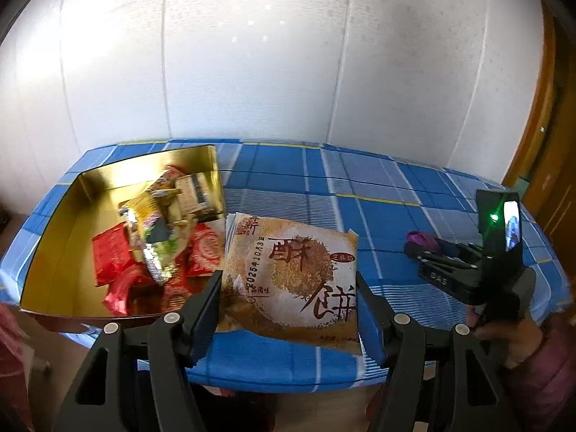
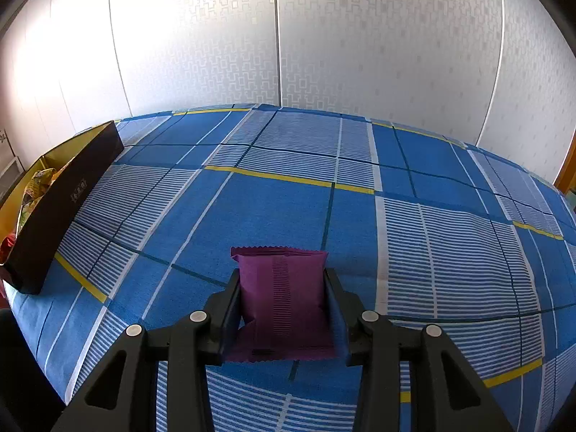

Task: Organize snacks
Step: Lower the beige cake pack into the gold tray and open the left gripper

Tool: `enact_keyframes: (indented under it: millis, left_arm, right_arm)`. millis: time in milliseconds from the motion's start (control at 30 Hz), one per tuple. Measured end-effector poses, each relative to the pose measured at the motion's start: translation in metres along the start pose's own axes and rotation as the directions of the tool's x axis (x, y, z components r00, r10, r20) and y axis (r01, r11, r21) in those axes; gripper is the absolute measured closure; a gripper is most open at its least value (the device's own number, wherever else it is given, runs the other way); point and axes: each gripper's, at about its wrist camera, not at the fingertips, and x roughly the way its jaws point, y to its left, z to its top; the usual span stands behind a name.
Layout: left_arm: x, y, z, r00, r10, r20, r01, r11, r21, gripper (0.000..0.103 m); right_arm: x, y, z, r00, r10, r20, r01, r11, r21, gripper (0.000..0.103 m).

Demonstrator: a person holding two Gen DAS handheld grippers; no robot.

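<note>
My left gripper (image 1: 288, 277) is shut on a large brown-and-white pastry packet (image 1: 291, 252), held tilted just right of the gold-lined box (image 1: 54, 244). Several red packets (image 1: 111, 255) and a yellow-green bag (image 1: 158, 223) lie in the box. In the right wrist view my right gripper (image 2: 282, 277) is shut on a small purple packet (image 2: 284, 295) that sits low on the cloth. The left wrist view shows the same purple packet (image 1: 419, 239) in the right gripper (image 1: 424, 252) at the table's right. The box's dark outer wall (image 2: 64, 201) stands far left.
A blue plaid cloth (image 2: 288, 208) covers the table, which ends at a white patterned wall (image 2: 277, 36). A wooden door frame (image 1: 543, 108) stands at the right. A hand in a pink sleeve (image 1: 540, 360) holds the right gripper's handle.
</note>
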Motion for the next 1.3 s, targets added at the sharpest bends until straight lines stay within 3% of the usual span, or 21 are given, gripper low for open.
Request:
enact_keyframes:
  millis: [200, 300, 467, 667, 800, 1067, 1300]
  left_arm:
    - [-0.006, 0.037, 0.005, 0.999, 0.035, 0.007, -0.034, 0.996, -0.087, 0.036]
    - [-0.015, 0.074, 0.012, 0.999, 0.046, 0.014, -0.043, 0.98, -0.196, 0.036]
    - [-0.021, 0.153, 0.012, 0.994, 0.109, -0.017, -0.106, 0.903, -0.417, 0.036]
    - [-0.015, 0.207, -0.001, 0.986, 0.151, -0.066, -0.162, 0.813, -0.559, 0.036]
    - [-0.002, 0.216, -0.004, 0.981, 0.17, -0.094, -0.194, 0.808, -0.557, 0.036]
    - [0.039, 0.202, -0.004, 0.962, 0.189, -0.196, -0.259, 0.856, -0.448, 0.034]
    - [0.042, 0.193, -0.003, 0.947, 0.257, -0.191, -0.313, 0.871, -0.38, 0.03]
  right_arm:
    - [0.0, 0.0, 0.0, 1.0, 0.001, 0.0, -0.001, 1.0, -0.001, 0.06]
    - [0.0, 0.0, 0.0, 1.0, 0.001, 0.0, -0.001, 1.0, -0.001, 0.06]
    - [0.0, 0.0, 0.0, 1.0, 0.001, 0.0, -0.001, 1.0, -0.001, 0.06]
    - [0.0, 0.0, 0.0, 1.0, 0.001, 0.0, -0.001, 1.0, -0.002, 0.06]
    - [0.0, 0.0, 0.0, 1.0, 0.0, 0.0, 0.0, 1.0, -0.003, 0.06]
    - [-0.001, 0.001, 0.0, 1.0, -0.005, -0.001, 0.005, 1.0, -0.007, 0.06]
    - [-0.001, 0.002, 0.0, 1.0, -0.007, -0.001, 0.007, 1.0, -0.008, 0.06]
